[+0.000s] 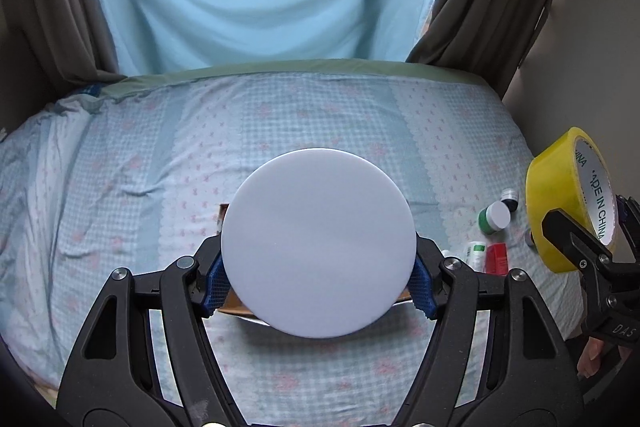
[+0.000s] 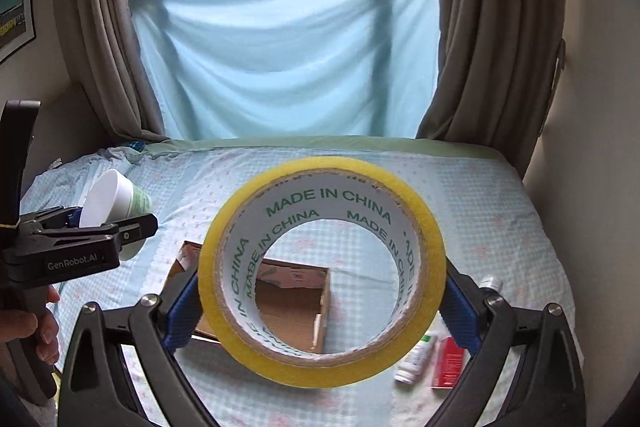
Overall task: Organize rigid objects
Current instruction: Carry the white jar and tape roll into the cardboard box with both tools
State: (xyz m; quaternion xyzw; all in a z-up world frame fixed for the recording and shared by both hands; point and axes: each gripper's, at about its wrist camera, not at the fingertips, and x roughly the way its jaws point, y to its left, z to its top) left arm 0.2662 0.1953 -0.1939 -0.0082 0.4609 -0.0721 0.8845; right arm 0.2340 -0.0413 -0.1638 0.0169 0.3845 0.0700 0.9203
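My left gripper (image 1: 318,281) is shut on a white-lidded jar (image 1: 318,243), its round lid facing the camera; in the right wrist view the jar (image 2: 116,199) shows a green label and is held above the bed. My right gripper (image 2: 322,311) is shut on a yellow tape roll (image 2: 420,235), held upright with its hole facing the camera; it shows at the right edge of the left wrist view (image 1: 556,199). An open cardboard box (image 2: 296,299) lies on the bed below both grippers, mostly hidden behind the jar in the left wrist view (image 1: 224,217).
On the bed (image 1: 140,167) to the right of the box lie a green jar with a white lid (image 1: 494,219), a small dark bottle (image 1: 510,197), a white tube (image 2: 416,359) and a red box (image 2: 448,363). Curtains and a blue sheet hang behind.
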